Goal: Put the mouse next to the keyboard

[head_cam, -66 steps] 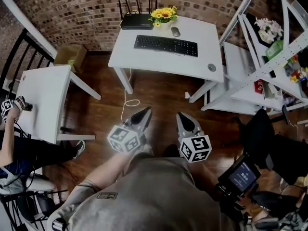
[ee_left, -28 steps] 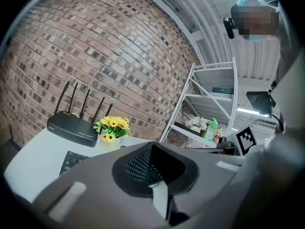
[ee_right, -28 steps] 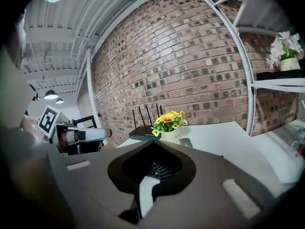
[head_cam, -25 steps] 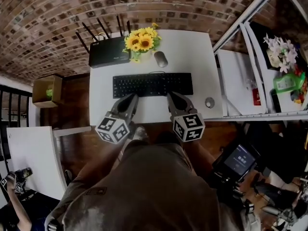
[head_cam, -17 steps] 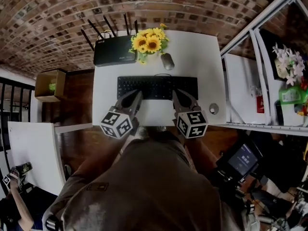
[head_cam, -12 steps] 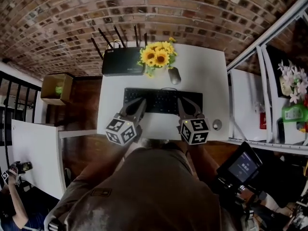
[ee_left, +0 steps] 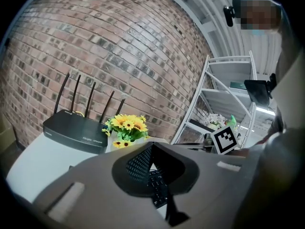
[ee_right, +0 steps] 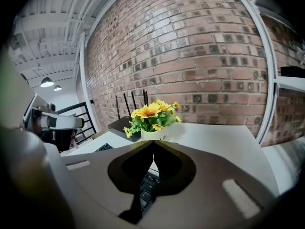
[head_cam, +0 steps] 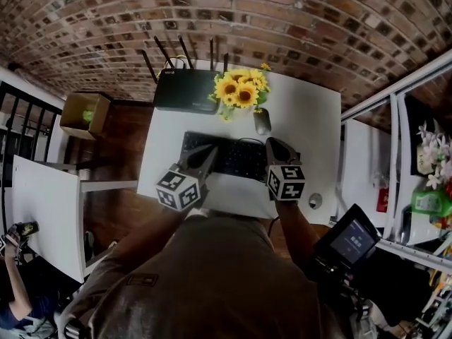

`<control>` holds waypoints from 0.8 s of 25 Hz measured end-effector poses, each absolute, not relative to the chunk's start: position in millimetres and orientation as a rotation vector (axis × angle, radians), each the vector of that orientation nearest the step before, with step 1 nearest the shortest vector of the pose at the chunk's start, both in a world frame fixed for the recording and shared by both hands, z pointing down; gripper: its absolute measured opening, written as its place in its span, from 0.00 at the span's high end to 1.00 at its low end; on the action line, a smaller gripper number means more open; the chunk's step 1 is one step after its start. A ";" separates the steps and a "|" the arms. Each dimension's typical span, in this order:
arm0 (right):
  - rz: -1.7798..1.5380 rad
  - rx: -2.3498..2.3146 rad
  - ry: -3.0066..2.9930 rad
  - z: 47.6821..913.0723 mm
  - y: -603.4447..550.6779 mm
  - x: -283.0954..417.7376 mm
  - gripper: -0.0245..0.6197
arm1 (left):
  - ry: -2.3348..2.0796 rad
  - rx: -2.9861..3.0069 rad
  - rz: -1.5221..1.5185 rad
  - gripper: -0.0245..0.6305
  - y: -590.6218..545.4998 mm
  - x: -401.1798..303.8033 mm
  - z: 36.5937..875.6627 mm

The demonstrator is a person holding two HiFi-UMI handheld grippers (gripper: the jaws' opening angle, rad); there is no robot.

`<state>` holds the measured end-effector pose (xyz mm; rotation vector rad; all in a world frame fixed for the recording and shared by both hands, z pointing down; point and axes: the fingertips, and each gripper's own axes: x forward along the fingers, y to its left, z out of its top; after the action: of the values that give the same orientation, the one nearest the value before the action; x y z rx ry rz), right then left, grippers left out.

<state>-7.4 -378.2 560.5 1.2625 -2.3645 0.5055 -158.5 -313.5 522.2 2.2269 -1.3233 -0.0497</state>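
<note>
A grey mouse (head_cam: 262, 121) lies on the white table (head_cam: 311, 140), behind the black keyboard (head_cam: 236, 157) and just right of the sunflower pot (head_cam: 240, 90). My left gripper (head_cam: 210, 151) hovers over the keyboard's left part with its tips together and nothing held. My right gripper (head_cam: 272, 144) hangs over the keyboard's right end, a short way in front of the mouse, shut and empty. In the left gripper view the closed tips (ee_left: 151, 145) frame keyboard keys (ee_left: 157, 190). The right gripper view shows its closed tips (ee_right: 153, 141) below the flowers (ee_right: 150, 116); the mouse is hidden there.
A black router (head_cam: 185, 90) with antennas stands at the table's back left. A small round object (head_cam: 315, 200) lies near the front right corner. A white metal shelf (head_cam: 395, 140) stands to the right, a cardboard box (head_cam: 85, 115) and a second white table (head_cam: 39, 210) to the left.
The view has closed in on the table. Both grippers have moved forward from the table's front edge to above the keyboard, the right one nearer the mouse. Both stay shut.
</note>
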 end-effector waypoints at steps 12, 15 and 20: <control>0.506 1.137 -2.199 641.2 -435.9 -19.1 0.61 | -1.368 2.117 0.021 0.97 -317.4 -174.2 553.2; 0.506 1.120 -2.157 657.1 -447.2 -19.3 0.54 | -1.387 2.094 0.016 0.97 -318.9 -180.0 557.1; 0.494 1.071 -2.098 681.8 -456.0 -21.2 0.49 | -1.414 2.045 0.009 0.97 -317.0 -188.1 561.5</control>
<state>-21.2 -456.0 681.8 1.0709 -2.0979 0.4937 -188.1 -317.0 561.5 2.0453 -1.4144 0.0095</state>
